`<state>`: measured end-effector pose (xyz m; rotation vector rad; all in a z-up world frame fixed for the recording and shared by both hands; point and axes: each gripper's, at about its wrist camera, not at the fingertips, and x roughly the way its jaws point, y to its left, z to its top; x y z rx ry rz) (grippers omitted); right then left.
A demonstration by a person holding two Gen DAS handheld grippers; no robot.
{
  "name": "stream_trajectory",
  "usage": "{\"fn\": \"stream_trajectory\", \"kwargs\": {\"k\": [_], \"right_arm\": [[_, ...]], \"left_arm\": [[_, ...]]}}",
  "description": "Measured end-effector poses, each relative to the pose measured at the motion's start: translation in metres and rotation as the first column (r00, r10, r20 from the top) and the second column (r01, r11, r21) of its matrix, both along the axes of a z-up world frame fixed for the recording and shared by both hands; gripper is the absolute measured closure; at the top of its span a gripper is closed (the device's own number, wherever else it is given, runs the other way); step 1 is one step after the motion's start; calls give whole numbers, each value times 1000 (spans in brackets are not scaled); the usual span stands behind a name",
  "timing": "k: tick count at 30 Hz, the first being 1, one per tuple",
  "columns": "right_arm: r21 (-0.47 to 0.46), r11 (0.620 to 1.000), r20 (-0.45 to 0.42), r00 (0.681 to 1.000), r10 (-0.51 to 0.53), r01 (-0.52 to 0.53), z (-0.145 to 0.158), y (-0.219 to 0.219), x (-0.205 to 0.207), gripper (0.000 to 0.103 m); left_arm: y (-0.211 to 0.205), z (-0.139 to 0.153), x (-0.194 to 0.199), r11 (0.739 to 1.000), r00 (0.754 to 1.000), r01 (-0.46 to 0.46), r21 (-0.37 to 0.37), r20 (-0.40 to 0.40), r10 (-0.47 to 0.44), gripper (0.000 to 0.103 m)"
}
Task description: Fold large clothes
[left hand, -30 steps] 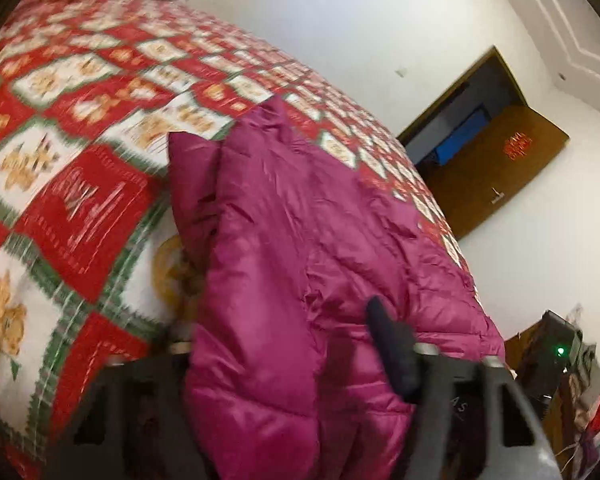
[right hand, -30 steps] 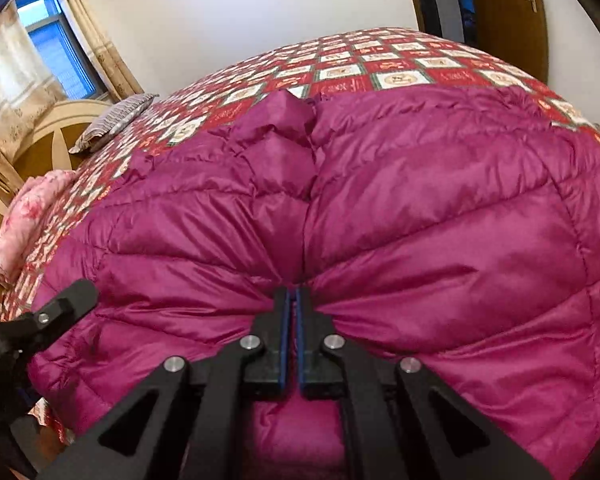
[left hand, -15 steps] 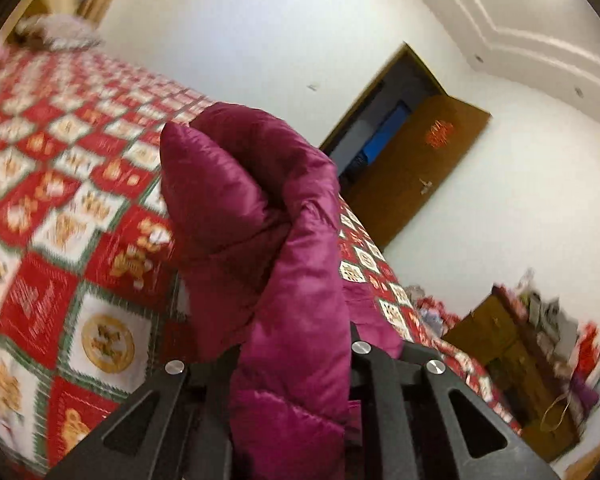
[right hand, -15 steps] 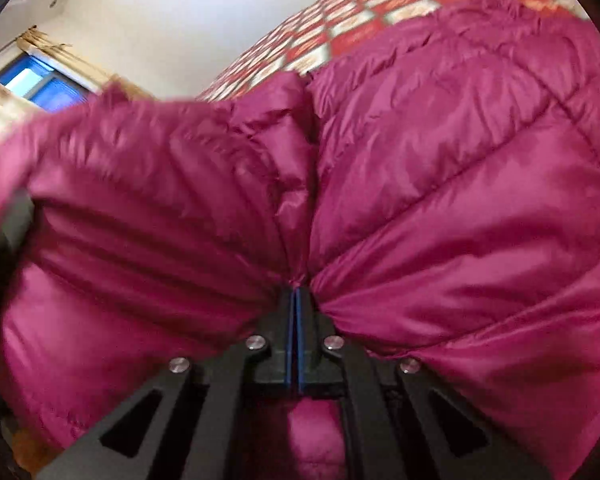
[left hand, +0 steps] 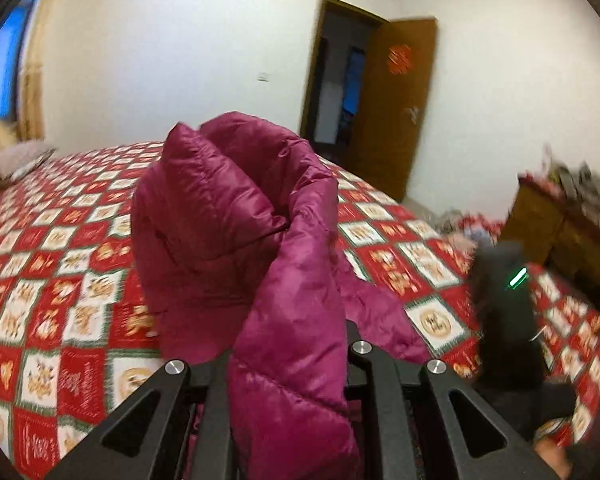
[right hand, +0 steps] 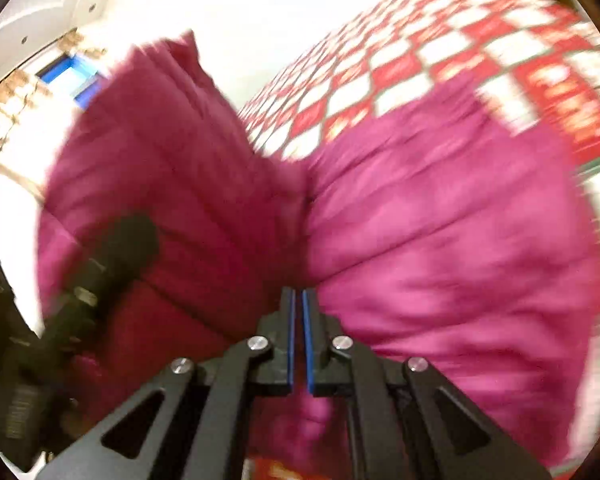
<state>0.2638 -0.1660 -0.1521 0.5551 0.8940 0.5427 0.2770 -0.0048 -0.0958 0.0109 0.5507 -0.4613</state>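
Both my grippers clamp the magenta puffer jacket [left hand: 236, 216]: left gripper [left hand: 288, 364] and right gripper [right hand: 298, 304] pinching folds, raised above the patchwork quilt [left hand: 60, 280].

no legible text is found; the red sign [left hand: 399, 59] on the door [left hand: 396, 108] and the quilt's [left hand: 60, 264] lettering are blurred.

Both grippers are gripping the jacket [left hand: 236, 216]: the left gripper [left hand: 288, 364] is pinching a raised fold, the right gripper [right hand: 298, 300] is clamping another edge.
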Motion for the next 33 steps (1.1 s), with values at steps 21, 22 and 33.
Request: {"fn": "stream_trajectory", "kwargs": {"k": [21,22,33], "right_arm": [[-151,960,124,968,-219,237,29,-124,-16,93],[-142,964,130,970,-207,225,27,-123,-6,93],[-277,959,-16,998,-63,56,-29,-86,47,103]], "left_arm": [[-124,-99,15,949,965,252,190,-127,-230,89],[-124,-100,17,951,966,247,187,-128,-225,89],[-105,-78,-28,904,970,242,354,-75,-230,64]]}}
